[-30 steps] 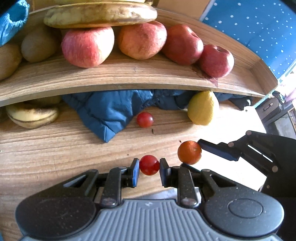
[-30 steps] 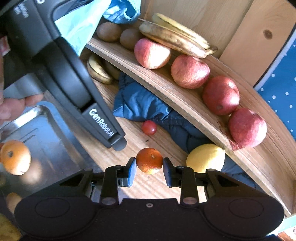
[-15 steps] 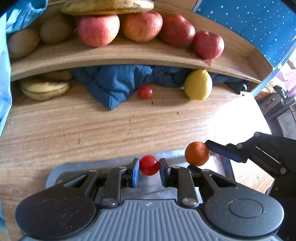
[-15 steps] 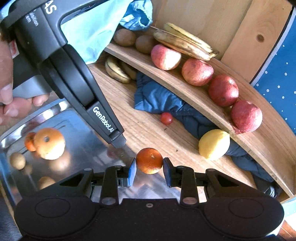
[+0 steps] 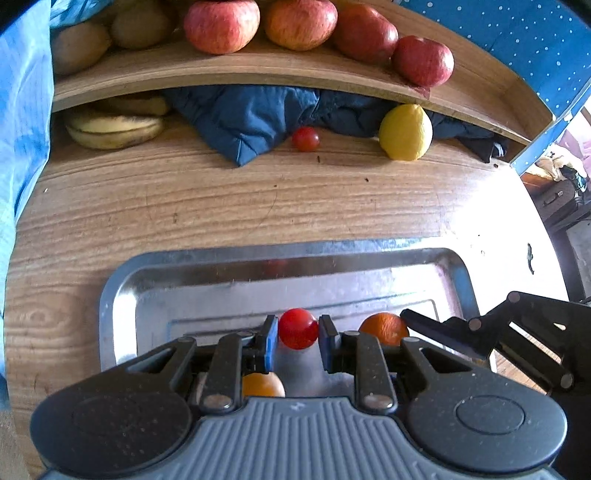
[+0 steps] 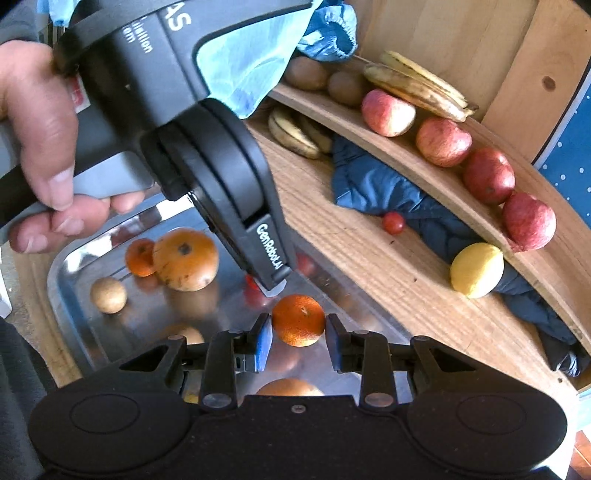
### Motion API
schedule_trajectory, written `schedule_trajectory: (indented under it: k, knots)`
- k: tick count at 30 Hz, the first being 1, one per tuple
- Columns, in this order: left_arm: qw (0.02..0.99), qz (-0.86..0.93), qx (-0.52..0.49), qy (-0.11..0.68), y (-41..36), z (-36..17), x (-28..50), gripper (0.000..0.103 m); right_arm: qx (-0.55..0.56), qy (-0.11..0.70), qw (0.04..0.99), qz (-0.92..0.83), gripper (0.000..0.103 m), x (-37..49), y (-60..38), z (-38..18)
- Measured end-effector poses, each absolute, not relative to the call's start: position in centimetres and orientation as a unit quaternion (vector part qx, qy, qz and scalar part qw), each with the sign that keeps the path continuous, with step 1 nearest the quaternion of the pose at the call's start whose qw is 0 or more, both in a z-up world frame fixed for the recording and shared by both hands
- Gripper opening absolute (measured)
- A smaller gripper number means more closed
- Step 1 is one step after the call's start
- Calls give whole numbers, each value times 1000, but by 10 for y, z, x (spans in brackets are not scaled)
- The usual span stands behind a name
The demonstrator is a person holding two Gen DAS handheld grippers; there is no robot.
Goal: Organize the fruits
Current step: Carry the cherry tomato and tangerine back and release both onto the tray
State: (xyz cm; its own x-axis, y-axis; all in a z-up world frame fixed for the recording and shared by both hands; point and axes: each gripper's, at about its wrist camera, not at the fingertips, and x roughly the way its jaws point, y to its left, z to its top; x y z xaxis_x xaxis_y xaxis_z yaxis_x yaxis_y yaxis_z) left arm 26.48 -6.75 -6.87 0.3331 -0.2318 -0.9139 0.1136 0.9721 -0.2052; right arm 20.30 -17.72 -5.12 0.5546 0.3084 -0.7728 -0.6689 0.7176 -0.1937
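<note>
- Left gripper [image 5: 297, 329]: jaws clamped on cherry tomato [image 5: 297, 328], above metal tray [image 5: 207, 273].
- Right gripper [image 6: 298, 325]: jaws clamped on small orange [image 6: 298, 324], above same tray.

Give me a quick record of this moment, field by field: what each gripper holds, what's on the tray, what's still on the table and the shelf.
left gripper: shut on a cherry tomato, over the metal tray
right gripper: shut on a small orange, over the tray
on tray: large orange, smaller orange, small tan round fruit
on table: second cherry tomato, lemon, bananas, blue cloth
on shelf: four apples, kiwis, bananas
</note>
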Motion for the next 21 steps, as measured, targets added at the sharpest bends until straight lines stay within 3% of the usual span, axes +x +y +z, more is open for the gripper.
schedule_trajectory:
  k: [21]
  knots:
    - [817,-97,-47,567,-81,-55,239,25,-256,382,841,284,33,181,-183,-57]
